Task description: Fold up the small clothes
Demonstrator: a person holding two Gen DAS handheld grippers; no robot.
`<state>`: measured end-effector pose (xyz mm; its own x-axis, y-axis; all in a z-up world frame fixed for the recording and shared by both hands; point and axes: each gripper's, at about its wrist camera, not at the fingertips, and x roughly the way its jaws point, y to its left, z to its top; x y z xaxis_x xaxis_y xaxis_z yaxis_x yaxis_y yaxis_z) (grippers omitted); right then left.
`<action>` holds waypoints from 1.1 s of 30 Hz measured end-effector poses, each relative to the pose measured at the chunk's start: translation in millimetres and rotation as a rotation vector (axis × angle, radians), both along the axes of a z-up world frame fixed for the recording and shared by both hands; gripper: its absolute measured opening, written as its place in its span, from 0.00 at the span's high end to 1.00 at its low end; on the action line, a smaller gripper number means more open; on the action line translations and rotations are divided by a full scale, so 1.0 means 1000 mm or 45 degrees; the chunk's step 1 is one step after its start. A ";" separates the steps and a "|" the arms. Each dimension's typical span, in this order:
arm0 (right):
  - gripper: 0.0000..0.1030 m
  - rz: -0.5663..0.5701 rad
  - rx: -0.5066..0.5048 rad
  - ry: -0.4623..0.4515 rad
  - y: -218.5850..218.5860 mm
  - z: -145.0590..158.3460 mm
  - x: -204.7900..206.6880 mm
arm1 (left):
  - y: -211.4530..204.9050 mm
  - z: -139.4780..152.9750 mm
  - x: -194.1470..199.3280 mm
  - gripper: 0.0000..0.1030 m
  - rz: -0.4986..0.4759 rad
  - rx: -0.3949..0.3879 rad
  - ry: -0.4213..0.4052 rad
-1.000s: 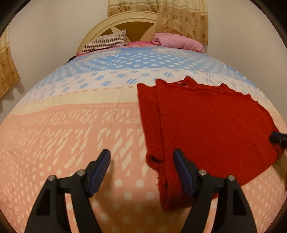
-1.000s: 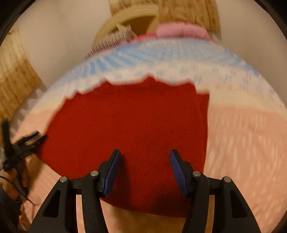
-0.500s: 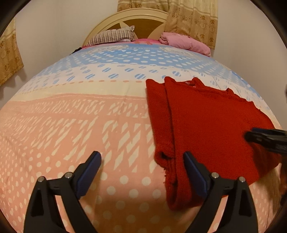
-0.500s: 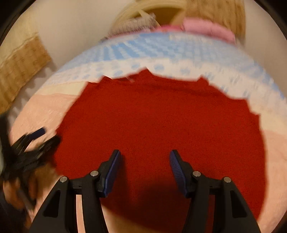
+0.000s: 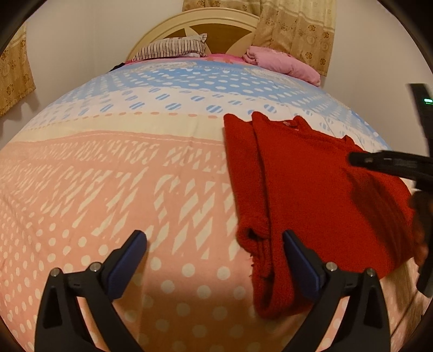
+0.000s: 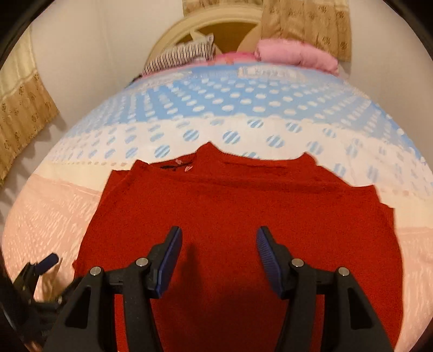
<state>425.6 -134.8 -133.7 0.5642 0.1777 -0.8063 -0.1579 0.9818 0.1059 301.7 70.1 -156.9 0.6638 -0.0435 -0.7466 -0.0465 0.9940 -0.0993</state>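
Wide apart on the left gripper (image 5: 213, 241), blue pads (image 5: 130, 257) empty, clamped on nothing; hangs low over the dotted bedspread (image 5: 108, 176) with the right-hand pad just beside the near corner of the red sweater (image 5: 311, 189). Equally spread on the right gripper (image 6: 218, 235), nothing between the pads, poised above the middle of the sweater's body and throwing a shadow onto the knit. Compared with a second ago, sits further left over the garment on the right side: then above the lower right part with the right edge close by, now roughly centred, with the collar (image 6: 184, 165) and both shoulders in sight. In the left wrist view, now reaches in from the right edge across the sweater's far side, where a second ago only a tip showed. No shift in the sweater itself: lies flat, collar toward the headboard (image 5: 216, 24), left sleeve (image 5: 240, 176) folded lengthwise along the body, cuff near the hem. Reads as repositioning between folds, not a grasp; likely lining up for the right side or a hem-to-collar fold, though blur in the right wrist view leaves the right sleeve's lie uncertain. No basket, box or drawer anywhere in view; further out only a striped pillow (image 5: 173, 48), a pink blanket (image 5: 281, 65) and patterned curtains (image 5: 295, 27).
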 end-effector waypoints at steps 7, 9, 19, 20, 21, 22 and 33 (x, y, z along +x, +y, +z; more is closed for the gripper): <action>0.41 -0.070 -0.020 0.028 0.003 -0.027 0.024 | 0.004 -0.003 0.003 0.00 -0.003 -0.045 0.026; 0.39 -0.059 -0.047 0.010 0.006 -0.030 0.028 | 0.003 -0.005 0.005 0.00 -0.008 -0.055 0.039; 0.36 -0.066 0.012 -0.039 -0.002 -0.024 0.025 | 0.014 -0.003 0.000 0.00 0.021 -0.142 0.013; 0.36 -0.071 0.023 -0.052 -0.004 -0.022 0.020 | 0.017 -0.002 -0.002 0.00 0.034 -0.157 -0.002; 0.36 -0.068 0.025 -0.069 -0.006 -0.018 0.012 | 0.020 -0.001 -0.004 0.00 0.043 -0.172 -0.016; 0.36 -0.045 0.025 -0.089 -0.006 -0.014 0.003 | 0.021 -0.001 -0.005 0.00 0.048 -0.184 -0.025; 0.56 0.151 -0.057 -0.031 0.045 -0.025 0.006 | 0.026 -0.001 -0.003 0.00 0.069 -0.224 -0.022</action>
